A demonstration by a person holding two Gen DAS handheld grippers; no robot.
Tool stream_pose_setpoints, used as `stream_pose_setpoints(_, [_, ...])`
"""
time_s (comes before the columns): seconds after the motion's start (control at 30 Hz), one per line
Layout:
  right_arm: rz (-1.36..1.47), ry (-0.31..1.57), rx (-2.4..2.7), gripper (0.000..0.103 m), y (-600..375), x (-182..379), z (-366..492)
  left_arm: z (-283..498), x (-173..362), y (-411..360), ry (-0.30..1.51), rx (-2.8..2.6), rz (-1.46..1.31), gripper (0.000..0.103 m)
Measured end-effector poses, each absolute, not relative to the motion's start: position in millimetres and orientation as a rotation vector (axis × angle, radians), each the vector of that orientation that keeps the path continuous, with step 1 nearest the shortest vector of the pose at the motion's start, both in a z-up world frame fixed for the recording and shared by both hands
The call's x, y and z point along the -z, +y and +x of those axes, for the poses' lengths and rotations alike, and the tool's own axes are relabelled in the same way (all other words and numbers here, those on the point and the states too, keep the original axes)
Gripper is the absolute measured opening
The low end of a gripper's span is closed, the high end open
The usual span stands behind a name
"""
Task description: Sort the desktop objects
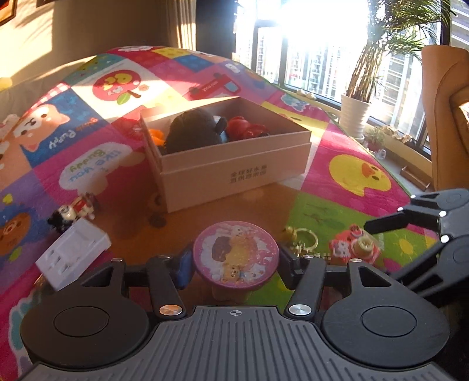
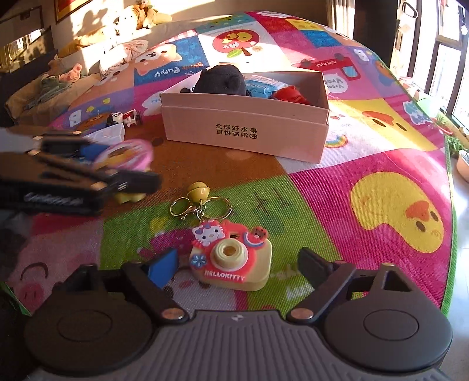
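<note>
My left gripper (image 1: 236,265) is shut on a pink-lidded round toy (image 1: 236,253), held just above the play mat; the toy also shows blurred in the right wrist view (image 2: 126,154). My right gripper (image 2: 237,263) is open, its fingers on either side of a Hello Kitty toy camera keychain (image 2: 231,258) lying on the mat; the keychain also shows in the left wrist view (image 1: 353,246). A white cardboard box (image 1: 234,173) stands ahead and holds a dark plush (image 1: 193,130), a red toy (image 1: 246,127) and an orange item.
A white plastic block (image 1: 73,256) and a small toy car (image 1: 74,209) lie left of the box. Gold key rings and a bell (image 2: 199,202) lie attached to the camera. A potted plant (image 1: 354,114) and windows stand at the right. Plush toys (image 2: 140,14) sit on a sofa.
</note>
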State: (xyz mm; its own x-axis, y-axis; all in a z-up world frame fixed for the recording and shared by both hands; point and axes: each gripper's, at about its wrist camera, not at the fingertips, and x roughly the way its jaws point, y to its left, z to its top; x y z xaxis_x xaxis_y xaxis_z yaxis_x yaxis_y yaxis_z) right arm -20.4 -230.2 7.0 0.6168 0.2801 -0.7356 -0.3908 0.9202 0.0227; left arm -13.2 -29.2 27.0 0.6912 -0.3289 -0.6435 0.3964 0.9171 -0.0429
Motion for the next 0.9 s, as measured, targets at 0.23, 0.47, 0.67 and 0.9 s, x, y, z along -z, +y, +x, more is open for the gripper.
stream_pose_setpoints(0.23, [-0.234,0.719,-0.396,0.057,-233,-38,-24,-37,-41,6,0.705,0.357,0.056,0.061])
stream_pose_setpoints(0.47, [-0.214,0.381,-0.353,0.057,-254,-143,-22,-3,-103,3,0.479,0.366,0.075,0.061])
stream_pose_setpoints(0.67, [-0.207,0.283,-0.329,0.056,-258,-173,0,85,-115,-23,0.4,0.333,0.088,0.061])
stream_pose_setpoints(0.9, [-0.163,0.339,-0.339,0.057,-246,-175,45,150,-108,-11,0.43,0.267,-0.029,0.085])
